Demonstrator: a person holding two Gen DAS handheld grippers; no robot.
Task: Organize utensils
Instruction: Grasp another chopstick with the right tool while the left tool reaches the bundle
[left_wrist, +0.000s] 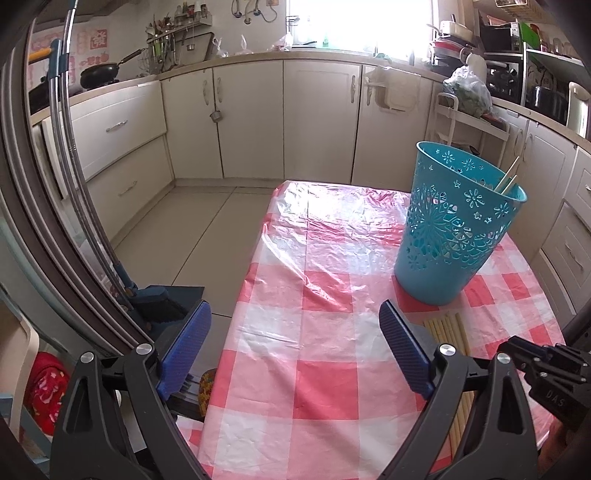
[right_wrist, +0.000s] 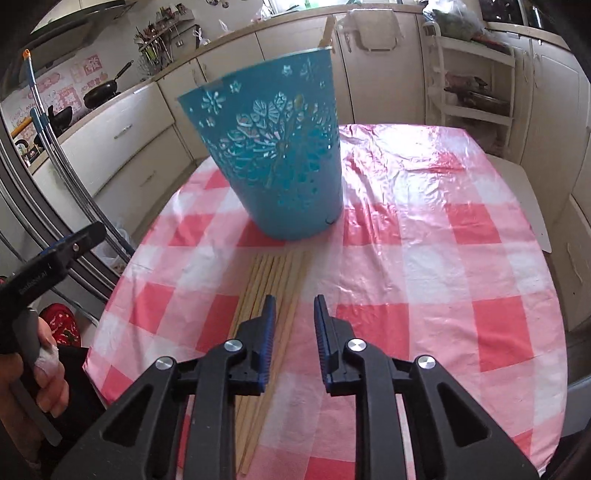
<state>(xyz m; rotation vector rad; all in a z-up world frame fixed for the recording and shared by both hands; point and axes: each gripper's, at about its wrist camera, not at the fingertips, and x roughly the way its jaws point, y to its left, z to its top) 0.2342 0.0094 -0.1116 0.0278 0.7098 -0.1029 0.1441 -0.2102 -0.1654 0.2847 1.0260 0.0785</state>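
A teal cut-out basket (left_wrist: 458, 229) (right_wrist: 280, 166) stands upright on the pink checked tablecloth (left_wrist: 314, 332) (right_wrist: 424, 258). Two chopsticks (left_wrist: 508, 177) lean inside it, and one tip (right_wrist: 327, 33) pokes above the rim. A row of several bamboo chopsticks (right_wrist: 273, 273) (left_wrist: 448, 328) lies flat just in front of the basket. My right gripper (right_wrist: 295, 306) hovers over the right side of that row, its jaws a little apart. One chopstick shows in the gap below them, and the pads press on nothing. My left gripper (left_wrist: 295, 314) is wide open and empty over the table's left part.
A hand (right_wrist: 37, 369) holds the left gripper's handle (right_wrist: 55, 251) off the table's left edge. A white shelf cart (right_wrist: 476, 74) stands beyond the far corner, and cabinets (left_wrist: 251, 122) line the walls. A fridge door and metal poles (left_wrist: 70, 147) rise on the left.
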